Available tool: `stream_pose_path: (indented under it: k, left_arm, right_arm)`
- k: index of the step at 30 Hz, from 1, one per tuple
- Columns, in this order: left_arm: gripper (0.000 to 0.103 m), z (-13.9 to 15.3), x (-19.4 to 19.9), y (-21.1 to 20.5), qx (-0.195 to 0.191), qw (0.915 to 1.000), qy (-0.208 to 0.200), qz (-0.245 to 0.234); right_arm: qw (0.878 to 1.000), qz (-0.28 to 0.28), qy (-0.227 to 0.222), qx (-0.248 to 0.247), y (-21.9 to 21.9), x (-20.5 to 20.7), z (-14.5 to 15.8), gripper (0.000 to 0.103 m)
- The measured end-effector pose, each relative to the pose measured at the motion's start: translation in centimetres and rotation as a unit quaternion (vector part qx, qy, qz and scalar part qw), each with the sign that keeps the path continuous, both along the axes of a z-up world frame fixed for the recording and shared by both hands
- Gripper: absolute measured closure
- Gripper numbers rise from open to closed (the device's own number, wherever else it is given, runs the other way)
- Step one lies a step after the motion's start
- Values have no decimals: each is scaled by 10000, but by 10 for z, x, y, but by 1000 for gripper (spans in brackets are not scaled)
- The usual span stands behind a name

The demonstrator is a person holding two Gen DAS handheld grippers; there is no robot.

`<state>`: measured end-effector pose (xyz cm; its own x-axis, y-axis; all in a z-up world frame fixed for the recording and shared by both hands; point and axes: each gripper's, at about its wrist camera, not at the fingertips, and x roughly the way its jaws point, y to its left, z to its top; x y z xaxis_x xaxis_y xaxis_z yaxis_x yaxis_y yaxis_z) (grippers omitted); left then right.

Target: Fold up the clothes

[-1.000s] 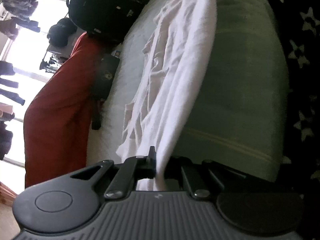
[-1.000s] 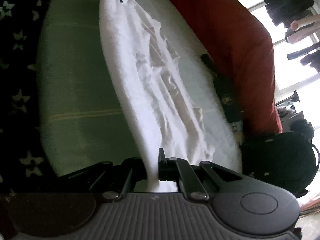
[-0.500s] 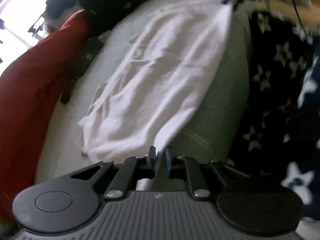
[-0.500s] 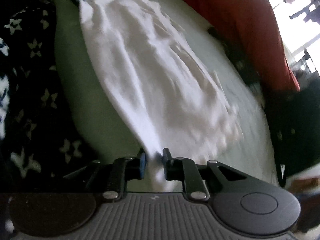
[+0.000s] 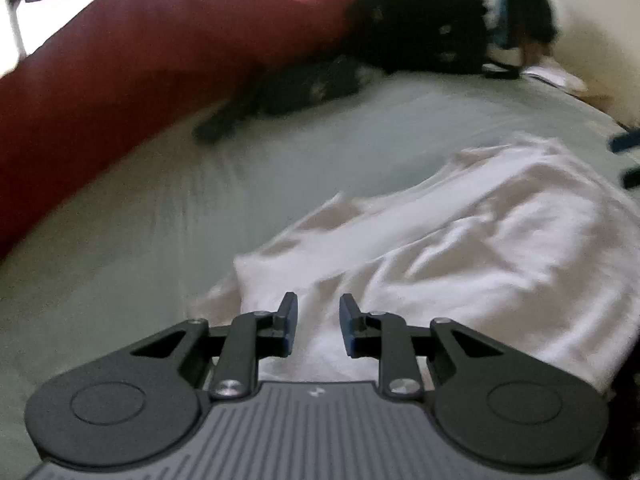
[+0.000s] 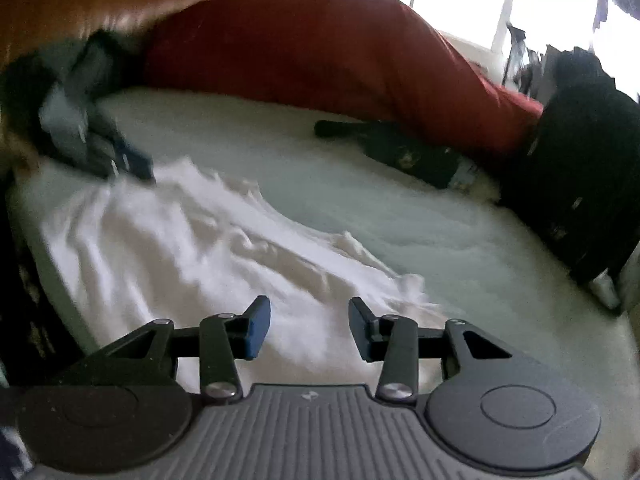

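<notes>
A white garment (image 5: 460, 248) lies rumpled on the pale green bed sheet (image 5: 140, 240); the right wrist view shows the same garment (image 6: 180, 240) spread across the near left. My left gripper (image 5: 318, 316) hovers over the garment's near edge, its jaws opening, with no cloth pinched between them. My right gripper (image 6: 309, 318) hangs over the garment's other end, jaws opening wider, and nothing is caught between the pads. The other gripper (image 6: 120, 152) shows blurred at the far left of the right wrist view, beyond the garment.
A red blanket (image 5: 140, 72) is heaped along the far side of the bed. A black backpack (image 5: 420, 24) sits beside it, and a dark flat pouch (image 6: 416, 156) lies on the sheet in front. A bright window is behind. Both views are blurred.
Both grippers were shut on the garment's edge, holding it stretched between them. They have let go, opened, rolled upright and lifted; the garment now lies loose on the bed.
</notes>
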<state>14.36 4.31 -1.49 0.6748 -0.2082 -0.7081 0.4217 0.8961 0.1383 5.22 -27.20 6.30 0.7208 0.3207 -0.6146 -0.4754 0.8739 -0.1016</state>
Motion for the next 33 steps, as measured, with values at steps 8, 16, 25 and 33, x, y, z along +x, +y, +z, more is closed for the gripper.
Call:
stream_pose_path:
  k: [8, 16, 25, 33]
  left_arm:
    - [78, -2, 22, 38, -651, 9957, 271, 603]
    - [59, 17, -51, 51, -1088, 9938, 237, -20]
    - [49, -4, -88, 56, -1108, 9925, 505, -135]
    - [40, -3, -52, 72, -1346, 9897, 482, -106]
  right_arm:
    - [9950, -594, 698, 399, -22, 31, -59, 41]
    - [9833, -1105, 369, 1400, -29, -3, -46, 37]
    - [9789, -1122, 535, 1624, -11, -28, -52, 34]
    - [9812, -1031, 300, 1602, 7, -36, -33, 30]
